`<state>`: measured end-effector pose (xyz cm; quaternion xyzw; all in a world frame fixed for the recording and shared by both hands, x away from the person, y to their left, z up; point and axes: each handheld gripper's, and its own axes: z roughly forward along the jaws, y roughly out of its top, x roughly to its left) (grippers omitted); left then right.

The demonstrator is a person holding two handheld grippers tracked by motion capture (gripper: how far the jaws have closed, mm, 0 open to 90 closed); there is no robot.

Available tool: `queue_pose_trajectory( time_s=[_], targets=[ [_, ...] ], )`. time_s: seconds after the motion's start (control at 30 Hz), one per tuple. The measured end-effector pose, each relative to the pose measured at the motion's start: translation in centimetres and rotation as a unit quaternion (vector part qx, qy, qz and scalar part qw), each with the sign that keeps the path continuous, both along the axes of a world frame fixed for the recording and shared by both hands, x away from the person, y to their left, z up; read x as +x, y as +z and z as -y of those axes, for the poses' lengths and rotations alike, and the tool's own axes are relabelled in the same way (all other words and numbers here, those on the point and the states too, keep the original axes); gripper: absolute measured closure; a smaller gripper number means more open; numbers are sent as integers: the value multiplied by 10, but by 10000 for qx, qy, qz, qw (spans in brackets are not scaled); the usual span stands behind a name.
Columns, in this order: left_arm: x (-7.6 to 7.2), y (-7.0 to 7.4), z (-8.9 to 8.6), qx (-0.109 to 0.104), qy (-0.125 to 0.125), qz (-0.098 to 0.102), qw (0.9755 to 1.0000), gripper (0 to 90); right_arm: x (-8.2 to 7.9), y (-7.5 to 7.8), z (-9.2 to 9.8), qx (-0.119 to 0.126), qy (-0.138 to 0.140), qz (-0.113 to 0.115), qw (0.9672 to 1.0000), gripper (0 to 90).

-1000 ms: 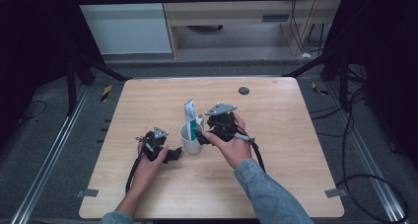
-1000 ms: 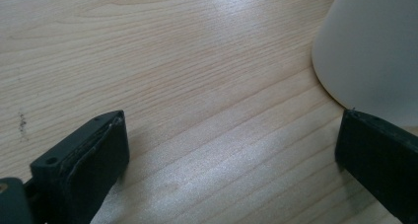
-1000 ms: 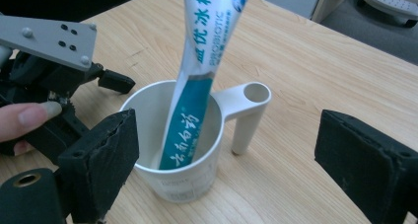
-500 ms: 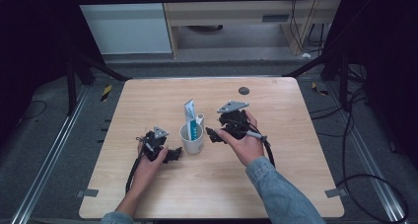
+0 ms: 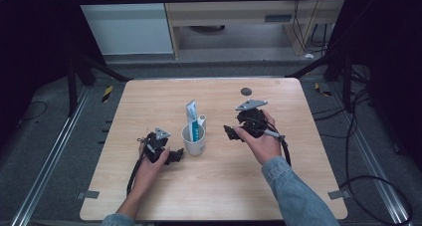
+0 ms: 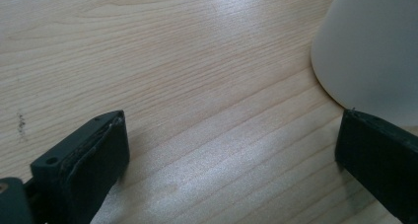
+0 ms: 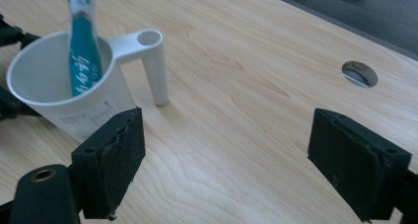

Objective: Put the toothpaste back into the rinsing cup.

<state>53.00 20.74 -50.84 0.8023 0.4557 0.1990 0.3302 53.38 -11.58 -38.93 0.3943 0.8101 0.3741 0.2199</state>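
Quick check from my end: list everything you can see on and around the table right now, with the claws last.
cup: one, white, with a handle, table centre
toothpaste tube: one, white and teal, standing upright in the cup
table: one, light wood
cable hole: one, dark, round, far side of the table
left claw: one, black, open, empty, beside the cup
right claw: one, black, open, empty, jaws just closing slightly, apart from the cup
hands: two, one on each claw
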Motion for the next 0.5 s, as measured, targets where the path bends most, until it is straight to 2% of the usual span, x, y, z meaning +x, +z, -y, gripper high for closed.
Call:
queue_pose_trajectory(
  time_s=[0.27, 0.5],
  targets=[
    [0, 0, 0, 1, -1, -1, 10000, 0, 5, -9, 21, -63, -97, -254, 9996, 154],
    [0, 0, 0, 3, -2, -1, 10000, 0, 8, -16, 38, -95, -259, -293, 9992, 186]
  ],
)
